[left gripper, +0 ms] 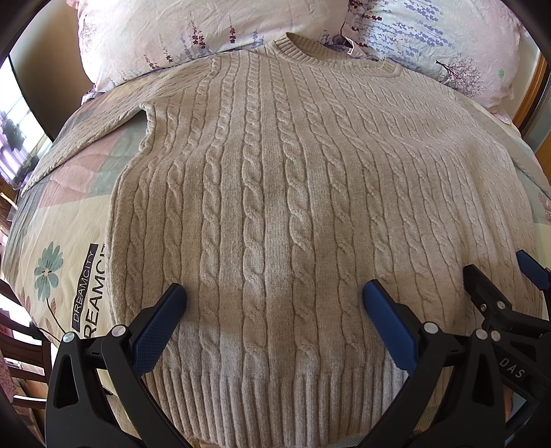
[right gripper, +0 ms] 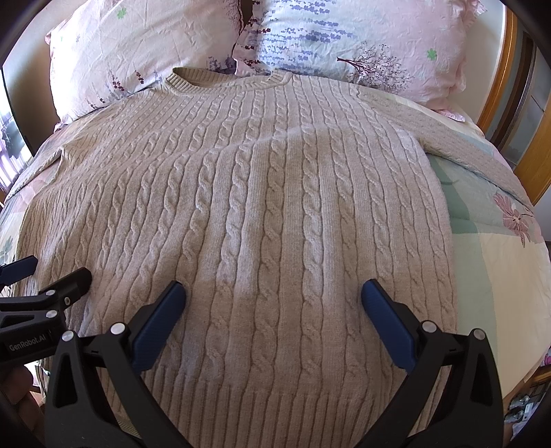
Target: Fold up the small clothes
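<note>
Lying flat across the middle of both frames, a beige cable-knit sweater (left gripper: 275, 193) covers the quilt (left gripper: 69, 241), collar toward the pillows (left gripper: 144, 31) at top. Left gripper (left gripper: 273, 310) and right gripper (right gripper: 273, 308) hover spread wide and empty above the hem at bottom; each would best pinch one hem corner squarely so the fold lifts evenly

2 floral pillows (right gripper: 144, 51) lean against each other above a patchwork quilt (right gripper: 496, 255).
</note>
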Demonstrator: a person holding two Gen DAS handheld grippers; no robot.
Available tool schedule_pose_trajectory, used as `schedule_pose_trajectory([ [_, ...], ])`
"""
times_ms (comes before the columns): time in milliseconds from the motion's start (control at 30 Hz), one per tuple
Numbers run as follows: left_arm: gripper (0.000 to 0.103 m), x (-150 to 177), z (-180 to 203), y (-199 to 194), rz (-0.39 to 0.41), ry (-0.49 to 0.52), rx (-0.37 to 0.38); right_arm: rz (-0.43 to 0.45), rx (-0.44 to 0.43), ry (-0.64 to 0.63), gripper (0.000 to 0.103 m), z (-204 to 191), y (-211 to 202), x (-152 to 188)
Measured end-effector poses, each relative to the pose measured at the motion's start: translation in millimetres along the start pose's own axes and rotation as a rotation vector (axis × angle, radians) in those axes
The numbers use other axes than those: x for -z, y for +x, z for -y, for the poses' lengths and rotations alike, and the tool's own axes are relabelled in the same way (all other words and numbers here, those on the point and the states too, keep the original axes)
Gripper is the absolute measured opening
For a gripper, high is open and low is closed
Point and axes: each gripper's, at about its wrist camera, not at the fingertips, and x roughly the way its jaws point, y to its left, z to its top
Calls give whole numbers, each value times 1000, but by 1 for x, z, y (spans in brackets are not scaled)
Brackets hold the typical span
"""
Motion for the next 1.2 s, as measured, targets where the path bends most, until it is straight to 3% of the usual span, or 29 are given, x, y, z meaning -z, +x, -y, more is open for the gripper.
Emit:
schedule_pose_trajectory([
  [133, 102, 0, 0, 1, -3, 6, 0, 28, -9, -18, 101, -1, -2, 2],
  [200, 102, -1, -1, 2, 1, 13, 4, 85, -49, -68, 101, 3, -5, 8],
  [267, 102, -1, -1, 1, 9, 21, 4, 72, -129, -77, 100, 18, -10, -2],
  [367, 102, -1, -1, -3, 15, 63, 19, 192, -201, 172, 100, 93, -37, -25],
  [433, 102, -3, -9, -6, 27, 64, 90, 278, -191, 381, 97, 165, -52, -41],
  [500, 102, -9, -21, -12, 71, 38, 170, 305, -162, 571, 75, 237, -50, -53],
  [533, 102, -12, -29, -15, 108, 20, 203, 291, -143, 659, 62, 269, -42, -56],
  [667, 102, -24, -65, -22, 236, -72, 341, 151, -135, 966, 55, 372, 10, -58],
  [733, 102, -29, -85, -22, 295, -131, 386, 106, -118, 1026, 54, 392, 27, -56],
  [767, 102, -31, -96, -22, 319, -160, 396, 104, -105, 1057, 46, 399, 31, -53],
  [900, 102, -45, -143, -9, 302, -278, 378, 186, -60, 1161, 42, 429, 33, -40],
  [1000, 102, -48, -183, -3, 310, -375, 358, 230, -75, 1255, 24, 457, 41, -33],
  [1033, 102, -49, -195, -3, 320, -401, 332, 233, -59, 1265, 13, 462, 43, -32],
  [1133, 102, -47, -230, -6, 371, -475, 269, 281, 37, 1184, 6, 457, 32, -56],
  [1200, 98, -47, -254, -9, 410, -527, 246, 403, 65, 979, 6, 416, 2, -93],
])
